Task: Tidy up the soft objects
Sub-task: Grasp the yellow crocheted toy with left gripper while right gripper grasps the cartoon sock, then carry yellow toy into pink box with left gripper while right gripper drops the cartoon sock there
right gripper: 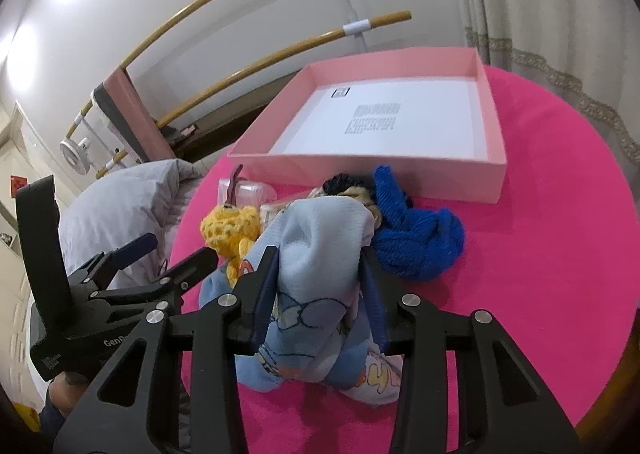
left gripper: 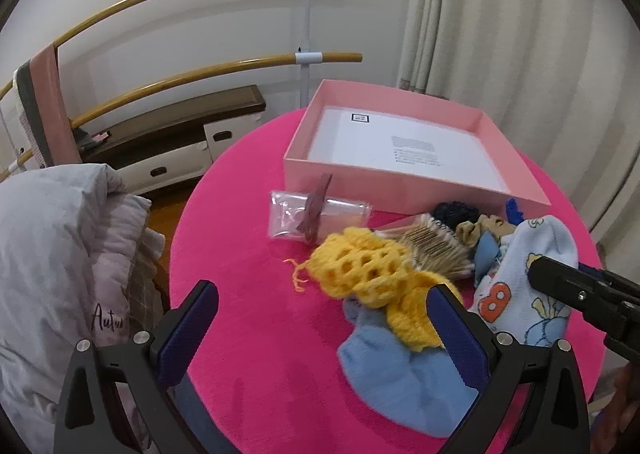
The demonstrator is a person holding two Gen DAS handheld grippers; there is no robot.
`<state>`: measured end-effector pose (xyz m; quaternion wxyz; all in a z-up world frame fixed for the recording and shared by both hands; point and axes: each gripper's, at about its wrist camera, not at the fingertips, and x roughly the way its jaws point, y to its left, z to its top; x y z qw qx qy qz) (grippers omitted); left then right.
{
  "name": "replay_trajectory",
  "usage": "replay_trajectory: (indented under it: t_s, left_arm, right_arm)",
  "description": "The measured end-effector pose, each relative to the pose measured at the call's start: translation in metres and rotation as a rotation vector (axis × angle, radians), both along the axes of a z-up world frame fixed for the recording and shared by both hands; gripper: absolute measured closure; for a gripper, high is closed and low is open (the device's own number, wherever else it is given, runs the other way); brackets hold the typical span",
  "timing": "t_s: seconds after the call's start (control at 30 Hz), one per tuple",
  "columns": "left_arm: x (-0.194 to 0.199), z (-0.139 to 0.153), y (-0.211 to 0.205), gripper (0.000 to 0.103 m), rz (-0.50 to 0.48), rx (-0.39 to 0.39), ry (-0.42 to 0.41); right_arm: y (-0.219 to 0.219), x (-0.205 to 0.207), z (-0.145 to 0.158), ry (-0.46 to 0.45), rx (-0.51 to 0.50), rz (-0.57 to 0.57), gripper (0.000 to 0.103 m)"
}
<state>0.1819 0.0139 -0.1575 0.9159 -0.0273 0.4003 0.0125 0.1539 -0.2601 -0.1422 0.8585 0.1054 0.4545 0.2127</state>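
Pink table (left gripper: 248,294) — right gripper (right gripper: 320,286) has its jaws clamped on the cartoon sock (right gripper: 320,246); left gripper (left gripper: 324,318), jaws apart, sits near the yellow knit (left gripper: 372,274).

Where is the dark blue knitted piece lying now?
In the right wrist view the dark blue knitted piece lies on the pink table, just in front of the pink box and right of the light blue printed cloth held by the right tongs.
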Motion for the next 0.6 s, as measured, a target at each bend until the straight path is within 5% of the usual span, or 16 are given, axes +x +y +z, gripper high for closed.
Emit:
replay_trajectory:
  t_s: [0.3, 0.43, 0.6]
  left_arm:
    - [0.033, -0.017, -0.007, 0.003, 0.017, -0.028, 0.06]
    - [0.04, -0.022, -0.002, 0.043, -0.035, -0.133, 0.076]
    - [0.041, -0.018, -0.005, 0.065, -0.076, -0.141, 0.067]
  right_arm:
    - [-0.003, 0.007, -0.006, 0.018, 0.002, -0.008, 0.067]
    - [-0.003, 0.01, -0.008, 0.027, 0.013, -0.005, 0.066]
    - [-0.004, 0.009, -0.012, 0.03, 0.017, -0.005, 0.066]
